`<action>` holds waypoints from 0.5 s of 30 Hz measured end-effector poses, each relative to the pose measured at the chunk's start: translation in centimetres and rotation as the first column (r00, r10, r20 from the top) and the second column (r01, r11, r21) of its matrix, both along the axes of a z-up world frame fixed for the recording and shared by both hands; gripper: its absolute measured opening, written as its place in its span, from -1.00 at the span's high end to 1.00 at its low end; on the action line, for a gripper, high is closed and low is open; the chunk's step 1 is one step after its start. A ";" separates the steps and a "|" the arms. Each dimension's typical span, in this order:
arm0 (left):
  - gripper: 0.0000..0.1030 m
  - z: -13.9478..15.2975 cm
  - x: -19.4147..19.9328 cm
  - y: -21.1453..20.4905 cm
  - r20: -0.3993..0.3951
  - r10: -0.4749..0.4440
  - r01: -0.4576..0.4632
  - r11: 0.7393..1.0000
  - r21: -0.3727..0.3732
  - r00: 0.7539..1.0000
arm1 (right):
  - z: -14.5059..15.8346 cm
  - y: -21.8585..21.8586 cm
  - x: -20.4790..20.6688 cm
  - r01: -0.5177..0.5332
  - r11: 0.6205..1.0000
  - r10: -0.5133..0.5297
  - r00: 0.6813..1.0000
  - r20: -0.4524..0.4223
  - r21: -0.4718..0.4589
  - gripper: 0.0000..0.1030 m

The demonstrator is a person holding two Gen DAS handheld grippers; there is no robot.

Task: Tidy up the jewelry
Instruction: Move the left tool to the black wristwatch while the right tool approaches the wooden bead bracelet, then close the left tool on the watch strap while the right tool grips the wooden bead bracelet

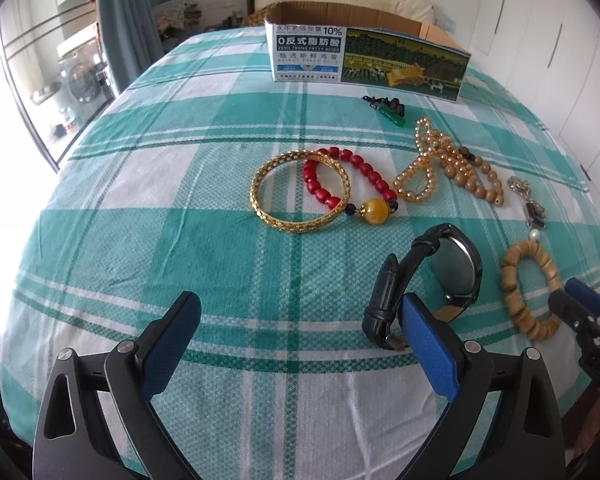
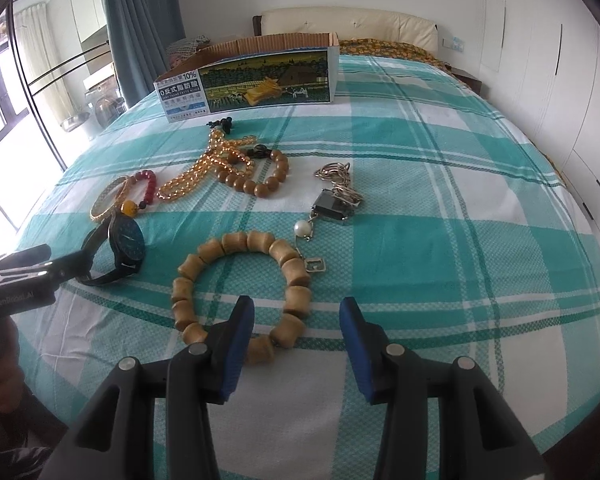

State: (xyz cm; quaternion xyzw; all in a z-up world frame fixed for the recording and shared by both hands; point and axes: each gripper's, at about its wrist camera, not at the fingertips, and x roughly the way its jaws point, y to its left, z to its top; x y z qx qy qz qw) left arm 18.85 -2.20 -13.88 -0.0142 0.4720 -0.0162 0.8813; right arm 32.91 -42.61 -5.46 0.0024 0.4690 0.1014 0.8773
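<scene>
Nearby, barrel-shaped wooden bead bracelet (image 2: 242, 292) circles woven plaid bedspread (image 2: 440, 240).

Bed (image 1: 148, 184), covered by a teal-and-white plaid sheet (image 2: 440, 184). Lying directly on it:
- open printed cardboard box (image 1: 368, 58), at the far end;
- dark charm with green pendant (image 1: 388, 109), near the box;
- gold mesh bangle (image 1: 300, 192), overlapping a red bead bracelet (image 1: 356, 184) with a yellow bead;
- amber bead strand (image 1: 418, 164), touching a brown round-bead bracelet (image 1: 474, 178);
- silver chain with pearl (image 2: 332, 196);
- black wristwatch (image 1: 432, 280);
- wooden barrel-bead bracelet (image 2: 236, 292).
</scene>
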 end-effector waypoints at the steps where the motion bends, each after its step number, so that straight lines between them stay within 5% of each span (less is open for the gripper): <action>1: -0.85 -0.1 0.1 -0.1 -0.007 -0.004 0.004 1.000 -0.008 1.000 | -0.1 0.2 0.0 -0.006 1.000 0.006 1.000 -0.002 -0.002 0.12; 9: -0.46 -0.5 -0.4 -2.3 -0.039 -0.077 0.077 0.997 0.001 0.996 | -0.5 -0.2 0.3 -0.004 1.000 0.005 1.000 -0.011 0.006 0.12; 15: 0.09 -0.1 -0.5 -2.6 -0.045 -0.089 0.090 0.996 0.013 0.995 | -0.6 0.2 0.2 -0.028 1.000 0.028 1.000 0.002 0.000 0.13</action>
